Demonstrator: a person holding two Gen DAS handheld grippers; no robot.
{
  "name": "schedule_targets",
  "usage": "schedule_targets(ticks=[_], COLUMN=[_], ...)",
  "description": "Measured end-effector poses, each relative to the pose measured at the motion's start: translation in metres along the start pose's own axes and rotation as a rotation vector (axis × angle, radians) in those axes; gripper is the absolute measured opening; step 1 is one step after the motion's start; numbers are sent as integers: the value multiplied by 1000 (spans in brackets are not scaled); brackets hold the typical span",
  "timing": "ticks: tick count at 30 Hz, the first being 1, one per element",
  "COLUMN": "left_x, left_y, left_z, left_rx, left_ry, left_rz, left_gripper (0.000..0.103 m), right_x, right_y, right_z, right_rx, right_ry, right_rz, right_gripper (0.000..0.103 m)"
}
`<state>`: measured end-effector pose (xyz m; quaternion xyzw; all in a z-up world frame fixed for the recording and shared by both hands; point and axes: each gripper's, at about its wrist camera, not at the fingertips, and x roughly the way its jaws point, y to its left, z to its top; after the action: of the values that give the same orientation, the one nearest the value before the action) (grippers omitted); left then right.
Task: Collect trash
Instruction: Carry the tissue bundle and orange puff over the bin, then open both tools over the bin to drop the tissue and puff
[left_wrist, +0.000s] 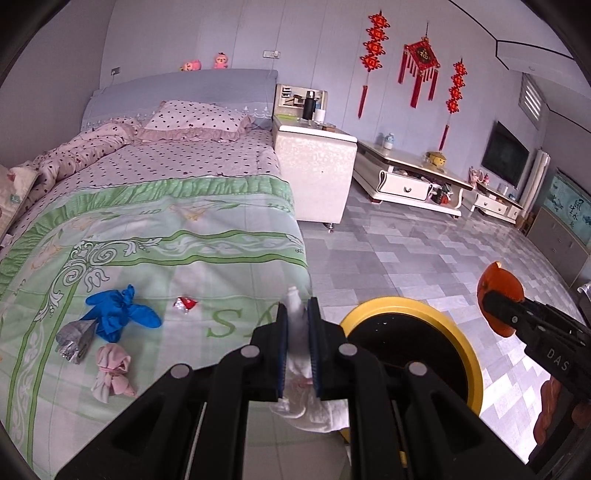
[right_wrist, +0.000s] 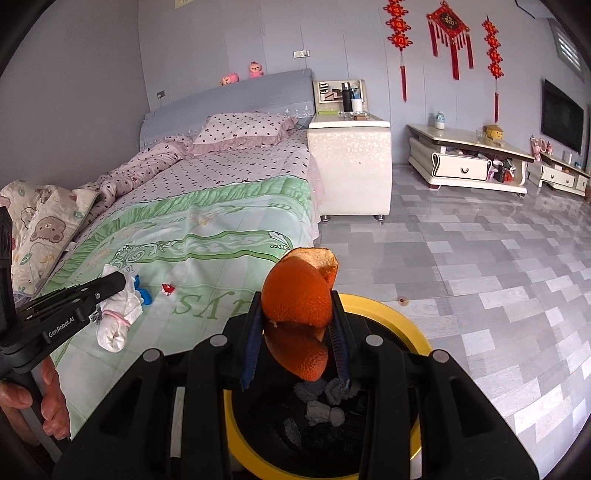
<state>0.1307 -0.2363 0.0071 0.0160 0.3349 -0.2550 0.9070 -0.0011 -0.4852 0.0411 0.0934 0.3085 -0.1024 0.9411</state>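
- Bed (left_wrist: 147, 221): green and white cover. Trash lies on its near left part.
- Foil wrapper (left_wrist: 74, 338), crumpled, farthest left.
- Blue glove (left_wrist: 118, 314), knotted, just right of the wrapper, touching it.
- Pink rag (left_wrist: 110, 373), bunched and tied, nearer the camera than the glove, just beside the wrapper.
- Red wrapper (left_wrist: 185, 304), small, alone on the cover, right of the glove.
- Left gripper (left_wrist: 297, 332): clenched on a white cloth (left_wrist: 295, 314), which sticks out past the fingertips and hangs below them. Held at the bed's edge, beside the bin. In the right wrist view the cloth shows a pink tie round it.
- Bin (left_wrist: 469, 354): yellow rim, black inside, on the floor against the bed. Grey crumpled scraps (right_wrist: 325, 410) lie in it.
- Right gripper (right_wrist: 299, 325): clenched on an orange peel (right_wrist: 299, 295), held directly over the bin's mouth.
- Nightstand (left_wrist: 317, 166) stands by the bed head, well apart from the bin.
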Motion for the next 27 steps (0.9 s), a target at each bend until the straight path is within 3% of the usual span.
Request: schedule_targets(ticks=[14, 27], left_x=[58, 88], left_y=[-56, -63], left_z=[-15, -31], left_rx=[75, 46], left_ry=[97, 197], left_rz=[-58, -103], left_gripper=[10, 10], right_x=[27, 52], right_y=[-36, -47], right_z=[-24, -36], right_rx=[31, 55], right_ry=[70, 124], right_rz=[-25, -31], right_gripper=[33, 34])
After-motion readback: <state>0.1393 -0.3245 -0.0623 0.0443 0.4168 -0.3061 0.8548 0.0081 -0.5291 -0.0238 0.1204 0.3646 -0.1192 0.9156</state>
